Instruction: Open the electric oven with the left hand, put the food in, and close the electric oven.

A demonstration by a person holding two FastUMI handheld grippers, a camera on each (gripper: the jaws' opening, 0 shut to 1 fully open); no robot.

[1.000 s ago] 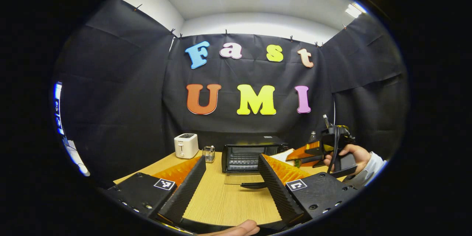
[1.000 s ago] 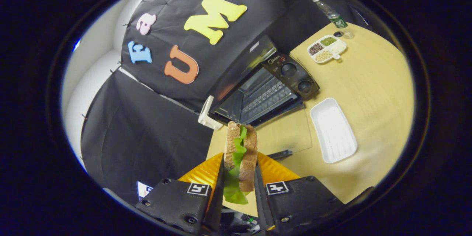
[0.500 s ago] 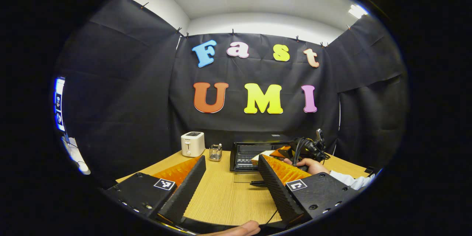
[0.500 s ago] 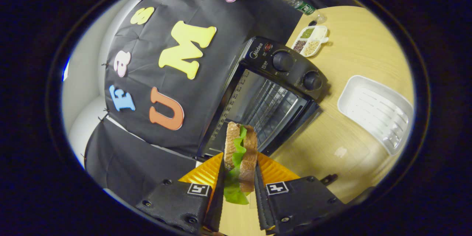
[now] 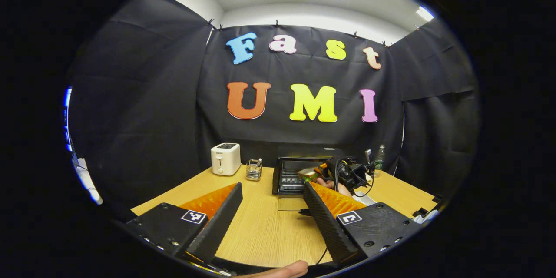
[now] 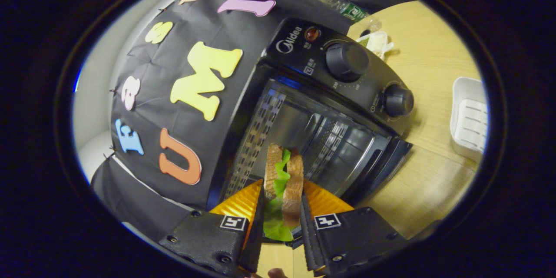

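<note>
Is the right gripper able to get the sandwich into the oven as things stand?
Probably yes: the oven door is down, its cavity open, and the right gripper holds the sandwich just before the opening.

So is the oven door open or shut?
Open. The oven shows its bare rack inside, and in the left gripper view its glass door lies flat on the table.

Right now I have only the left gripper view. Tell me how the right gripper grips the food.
Observer: The right gripper has both fingers pressed on the sandwich, bread slices on edge with lettuce between them.
Operator: Report the oven's inside.
Observer: The oven is open straight ahead of the sandwich, and the wire rack inside looks bare.
Operator: Name what lies beside the oven.
Observer: An empty white tray, past the oven's knobs.
</note>
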